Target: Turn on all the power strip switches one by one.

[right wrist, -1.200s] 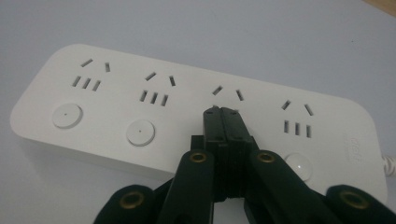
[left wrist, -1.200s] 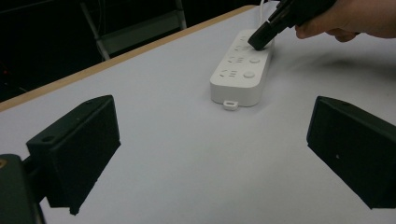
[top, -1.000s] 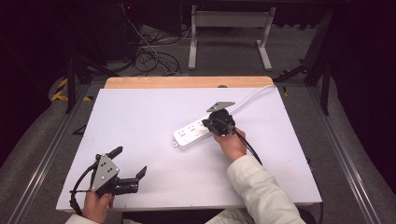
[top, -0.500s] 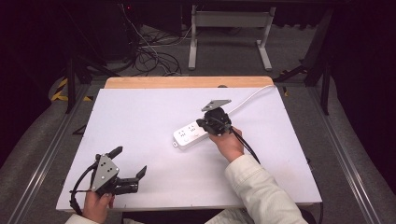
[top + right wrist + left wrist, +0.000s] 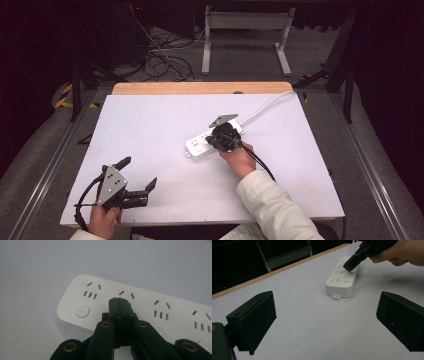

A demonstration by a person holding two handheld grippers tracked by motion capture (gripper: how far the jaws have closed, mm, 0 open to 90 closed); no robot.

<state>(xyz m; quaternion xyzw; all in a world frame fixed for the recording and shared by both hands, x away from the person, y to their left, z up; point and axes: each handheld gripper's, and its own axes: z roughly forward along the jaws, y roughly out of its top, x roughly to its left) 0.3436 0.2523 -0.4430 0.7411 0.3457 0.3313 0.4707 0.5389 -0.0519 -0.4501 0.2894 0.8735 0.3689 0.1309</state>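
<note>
My right gripper (image 5: 119, 301), jaws pressed together on nothing, tips over the long white plastic power strip (image 5: 160, 315) mid-table, beside its round button (image 5: 82, 311); my left gripper (image 5: 137, 178) rests near the table's front edge, jaws spread wide, well apart from the strip.

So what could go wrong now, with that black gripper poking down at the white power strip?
The right gripper is shut, its tip over the power strip beside the round button. It could miss the button and land on a socket's slots instead. The strip lies loose on the white table, so a push might slide or tip it. The left gripper rests open and far from the strip, so nothing steadies it.
</note>
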